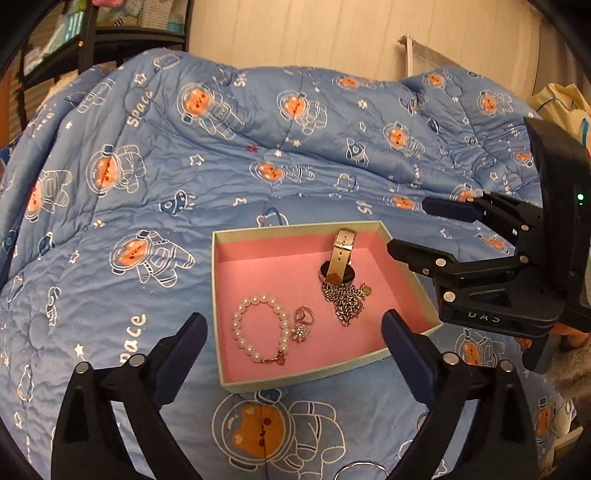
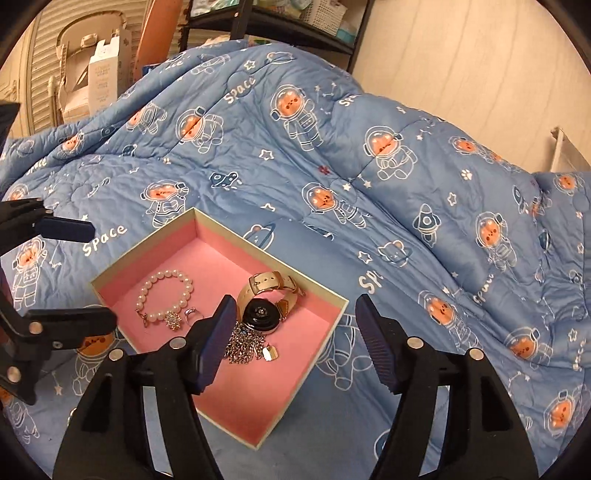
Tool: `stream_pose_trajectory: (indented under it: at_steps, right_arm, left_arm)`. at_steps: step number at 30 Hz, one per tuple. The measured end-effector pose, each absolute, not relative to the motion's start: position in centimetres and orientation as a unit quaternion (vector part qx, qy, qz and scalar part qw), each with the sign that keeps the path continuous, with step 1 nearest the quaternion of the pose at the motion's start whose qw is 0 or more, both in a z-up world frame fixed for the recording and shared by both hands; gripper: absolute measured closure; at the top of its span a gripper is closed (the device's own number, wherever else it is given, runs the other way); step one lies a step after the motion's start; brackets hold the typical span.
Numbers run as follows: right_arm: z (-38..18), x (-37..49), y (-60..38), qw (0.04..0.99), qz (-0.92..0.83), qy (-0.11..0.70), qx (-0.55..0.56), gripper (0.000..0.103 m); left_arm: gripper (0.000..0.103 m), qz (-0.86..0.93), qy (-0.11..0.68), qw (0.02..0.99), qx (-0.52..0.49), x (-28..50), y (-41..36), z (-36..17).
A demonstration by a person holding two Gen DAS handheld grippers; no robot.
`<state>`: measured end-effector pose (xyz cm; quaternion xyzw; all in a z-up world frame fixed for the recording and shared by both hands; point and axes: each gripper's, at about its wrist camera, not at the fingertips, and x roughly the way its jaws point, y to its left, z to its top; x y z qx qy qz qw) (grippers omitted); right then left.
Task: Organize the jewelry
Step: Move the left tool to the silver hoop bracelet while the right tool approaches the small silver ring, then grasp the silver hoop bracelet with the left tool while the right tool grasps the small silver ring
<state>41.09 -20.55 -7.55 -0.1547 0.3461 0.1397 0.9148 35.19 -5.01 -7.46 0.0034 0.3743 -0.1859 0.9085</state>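
A pink-lined box (image 1: 258, 266) (image 2: 236, 402) lies on the blue quilt. Inside are a pearl bracelet (image 1: 258, 328) (image 2: 164, 297), a ring (image 1: 303, 314) (image 2: 192, 314), a sparkly brooch (image 1: 300, 332) (image 2: 172, 319), a silver chain (image 1: 345, 301) (image 2: 243, 343) and a watch with a beige strap (image 1: 338, 264) (image 2: 264, 301). My left gripper (image 1: 293, 328) is open and empty above the box's near edge. My right gripper (image 2: 295, 314) is open and empty over the box's right side; it also shows in the left wrist view (image 1: 406, 225).
The blue astronaut-print quilt (image 1: 221, 166) (image 2: 406, 206) covers the bed, bunched up at the back. A dark shelf (image 1: 74, 44) (image 2: 280, 22) stands behind the bed. A thin ring-like hoop (image 1: 360, 470) lies on the quilt near the front edge.
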Motion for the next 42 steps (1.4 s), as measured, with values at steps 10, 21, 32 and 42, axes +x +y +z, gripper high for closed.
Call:
stream_pose_trajectory:
  at_steps: [10, 21, 32, 42]
  right_arm:
    - [-10.2, 31.4, -21.7, 0.912, 0.159, 0.367, -0.090, 0.030]
    - [-14.1, 23.0, -19.0, 0.879, 0.254, 0.400, -0.049, 0.051]
    - [-17.1, 24.4, -16.8, 0.861, 0.274, 0.425, -0.051, 0.080]
    - [-15.8, 22.9, -19.4, 0.877, 0.249, 0.411, -0.025, 0.080]
  left_arm:
    - [0.007, -0.158, 0.378, 0.910, 0.068, 26.0, -3.6, -10.5]
    - [0.011, -0.152, 0.408, 0.900, 0.021, 21.0, -1.3, -13.4]
    - [0.015, -0.149, 0.416, 0.897, 0.010, 19.3, -1.3, -14.0]
    - [0.017, -0.174, 0.417, 0.889, 0.067, 19.9, -4.5, -14.8]
